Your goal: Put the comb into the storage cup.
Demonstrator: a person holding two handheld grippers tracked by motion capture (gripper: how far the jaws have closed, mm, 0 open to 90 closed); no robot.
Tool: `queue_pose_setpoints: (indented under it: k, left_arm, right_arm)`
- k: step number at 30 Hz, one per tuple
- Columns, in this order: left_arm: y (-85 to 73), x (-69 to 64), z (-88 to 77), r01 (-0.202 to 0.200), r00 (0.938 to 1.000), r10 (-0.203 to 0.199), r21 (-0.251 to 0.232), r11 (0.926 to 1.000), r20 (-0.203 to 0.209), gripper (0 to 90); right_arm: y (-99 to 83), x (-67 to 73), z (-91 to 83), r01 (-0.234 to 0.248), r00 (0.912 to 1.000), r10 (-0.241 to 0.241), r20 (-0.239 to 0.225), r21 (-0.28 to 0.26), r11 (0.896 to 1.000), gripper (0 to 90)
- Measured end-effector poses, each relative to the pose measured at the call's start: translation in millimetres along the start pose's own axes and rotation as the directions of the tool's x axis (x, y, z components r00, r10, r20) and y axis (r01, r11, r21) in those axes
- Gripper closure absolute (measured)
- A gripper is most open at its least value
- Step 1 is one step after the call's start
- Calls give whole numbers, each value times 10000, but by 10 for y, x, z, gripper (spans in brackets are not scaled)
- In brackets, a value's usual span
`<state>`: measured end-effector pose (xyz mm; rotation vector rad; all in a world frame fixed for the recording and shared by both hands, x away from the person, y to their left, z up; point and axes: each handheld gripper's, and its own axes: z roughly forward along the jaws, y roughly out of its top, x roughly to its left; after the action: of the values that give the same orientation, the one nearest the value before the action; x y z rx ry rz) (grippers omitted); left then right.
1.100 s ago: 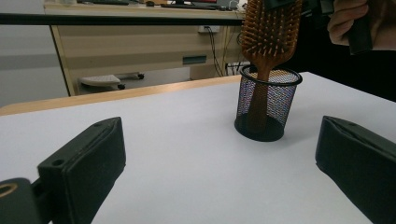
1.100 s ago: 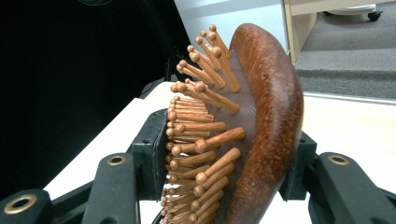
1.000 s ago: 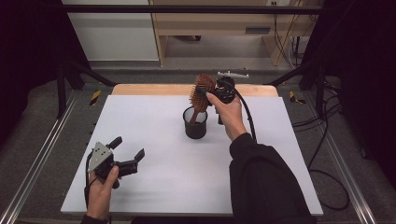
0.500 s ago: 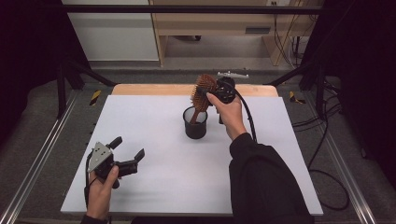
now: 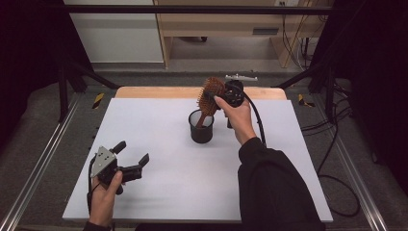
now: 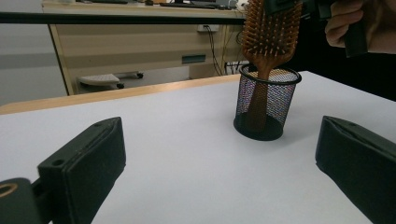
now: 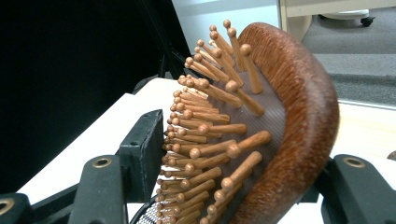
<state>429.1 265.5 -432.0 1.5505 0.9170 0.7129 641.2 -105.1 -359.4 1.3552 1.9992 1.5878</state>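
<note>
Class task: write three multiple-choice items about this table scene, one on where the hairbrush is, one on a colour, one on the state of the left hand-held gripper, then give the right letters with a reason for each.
1. Where is the handle of the hairbrush?
A. flat on the table
B. down inside the mesh cup
C. in the left hand-held gripper

2. What colour is the mesh cup?
A. black
B. white
C. red

3. How does the left hand-held gripper stand?
A. shut on the cup
B. shut on the brush
C. open, holding nothing

Answers: B, the handle shows through the mesh in the left gripper view. A, the mesh is black in the high view. C, its jaws stand apart over bare table.
</note>
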Motion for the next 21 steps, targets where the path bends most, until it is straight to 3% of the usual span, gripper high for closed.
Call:
queue_pose_setpoints:
  k: [21]
  left_arm:
    - [-3,-6,8,-22,10000,22,59,10000,69,18]
  right_arm:
    - [-27,-74,-33,-102,9999,101,84,163,9998,301]
